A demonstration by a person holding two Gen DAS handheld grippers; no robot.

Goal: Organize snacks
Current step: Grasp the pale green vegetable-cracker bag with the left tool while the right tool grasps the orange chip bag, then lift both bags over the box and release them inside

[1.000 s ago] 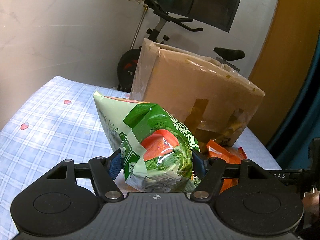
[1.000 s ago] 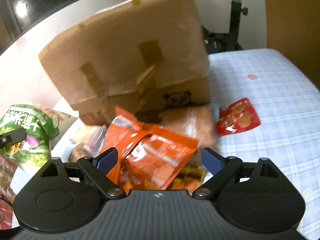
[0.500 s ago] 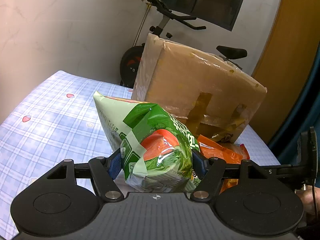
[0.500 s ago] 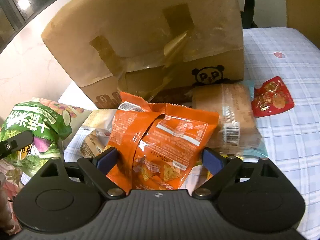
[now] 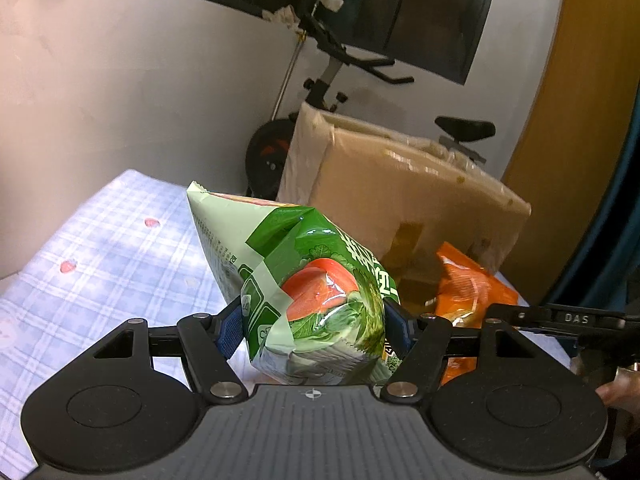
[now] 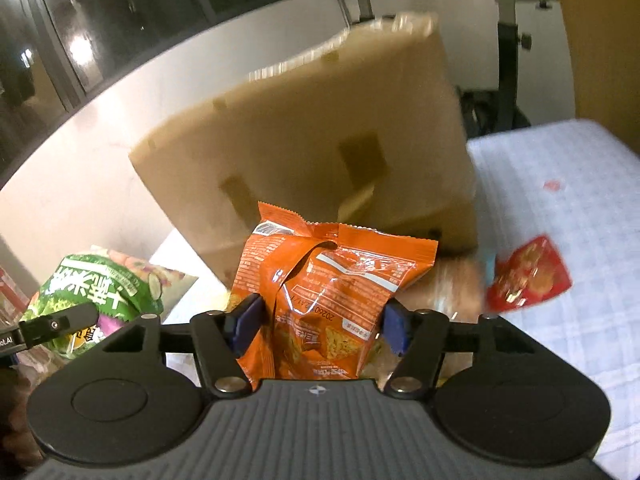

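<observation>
My left gripper (image 5: 314,326) is shut on a green snack bag (image 5: 308,280) and holds it up above the checked tablecloth (image 5: 100,248). My right gripper (image 6: 320,324) is shut on an orange snack bag (image 6: 332,292) and holds it lifted in front of the cardboard box (image 6: 320,140). The green bag (image 6: 100,292) shows at the left of the right wrist view. The orange bag (image 5: 468,288) shows at the right of the left wrist view. The box (image 5: 408,200) stands behind both bags.
A red snack packet (image 6: 528,276) and a brown wrapped pack (image 6: 452,284) lie on the cloth by the box's foot. An exercise bike (image 5: 332,80) stands behind the table against the wall. An orange-brown door (image 5: 580,100) is at the right.
My right gripper has shut on the orange bag and lifted it off the pile. My left gripper has risen a little with the green bag still in it.
</observation>
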